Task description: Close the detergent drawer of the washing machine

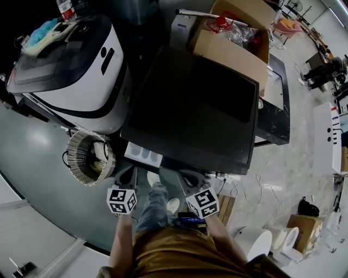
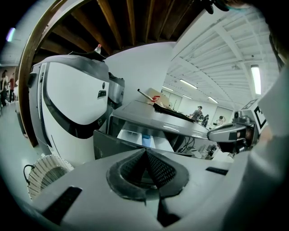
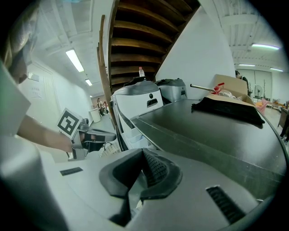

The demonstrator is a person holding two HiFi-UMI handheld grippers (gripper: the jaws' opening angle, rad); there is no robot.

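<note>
Both the left gripper and right gripper are pinched closed, holding nothing. The left one's just before the open drawer; an off-centre shove might jam it crooked.

The front of the washing machine is hidden beneath its own dark top in the head view. Only the jutting end of the detergent drawer is seen. A bottle is cut off by the top edge.
</note>
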